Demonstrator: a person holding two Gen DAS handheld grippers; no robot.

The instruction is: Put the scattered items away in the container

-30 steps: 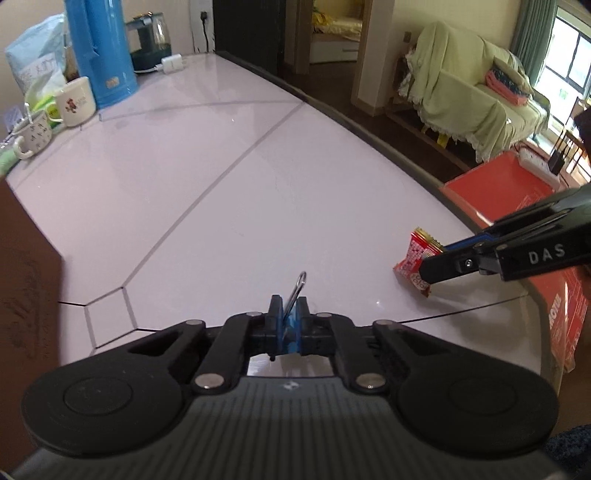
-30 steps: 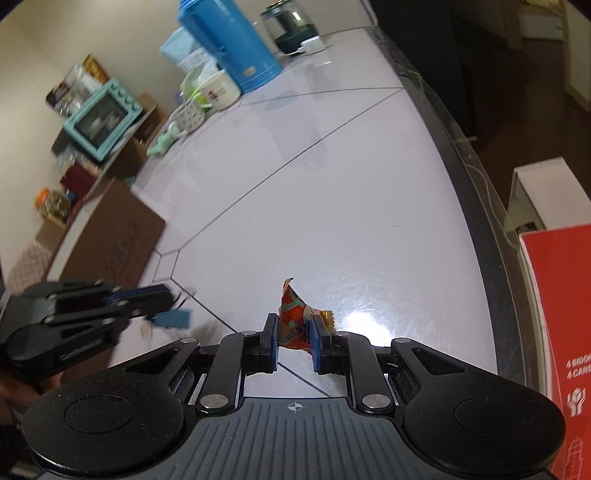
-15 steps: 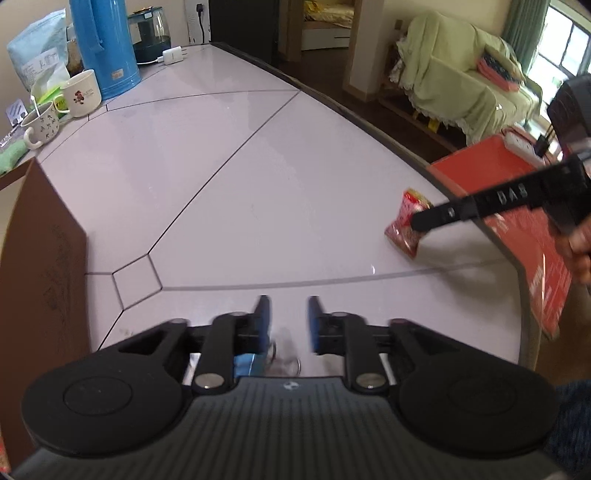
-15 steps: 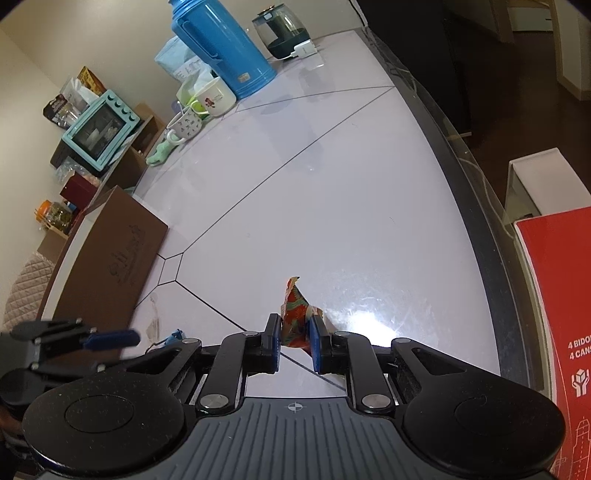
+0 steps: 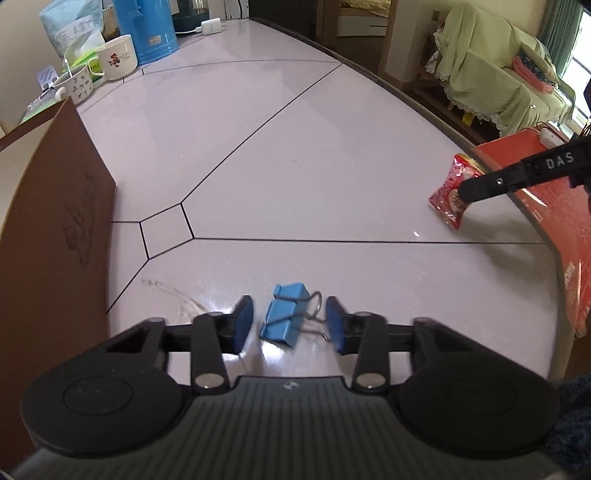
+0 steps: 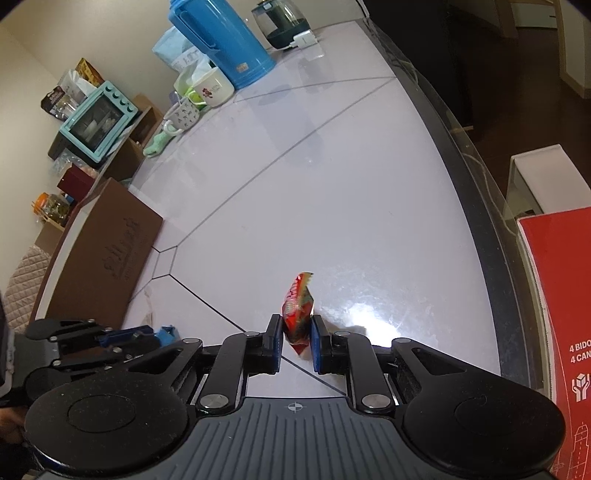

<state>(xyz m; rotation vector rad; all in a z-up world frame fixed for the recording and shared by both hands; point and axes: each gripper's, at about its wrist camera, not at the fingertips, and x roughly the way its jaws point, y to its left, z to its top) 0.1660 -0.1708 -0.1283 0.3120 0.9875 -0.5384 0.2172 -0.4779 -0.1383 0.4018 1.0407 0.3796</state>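
A blue binder clip (image 5: 286,315) lies flat on the pale table (image 5: 295,147), and my left gripper (image 5: 289,309) straddles it. Its jaws are closing, but both blue pads still stand clear of the clip. The right wrist view shows this gripper (image 6: 147,336) low at the left, with the clip (image 6: 167,332) at its tip. My right gripper (image 6: 297,328) is shut on a red snack packet (image 6: 298,310), holding it upright over the table near the right edge. In the left wrist view the packet (image 5: 452,195) hangs from a right finger (image 5: 480,184). A brown cardboard box (image 5: 55,221) stands left of the clip.
At the far end stand a blue thermos (image 5: 147,29), a white mug (image 5: 116,57), a patterned cup (image 5: 75,85) and a small kettle (image 6: 280,22). A red carton (image 6: 554,295) rises past the table's dark right edge (image 6: 480,184). The box (image 6: 110,251) is near the left edge.
My left gripper was shut on the binder clip in the air, then opened. The clip now lies on the table between its jaws. The right gripper and packet have stayed put.
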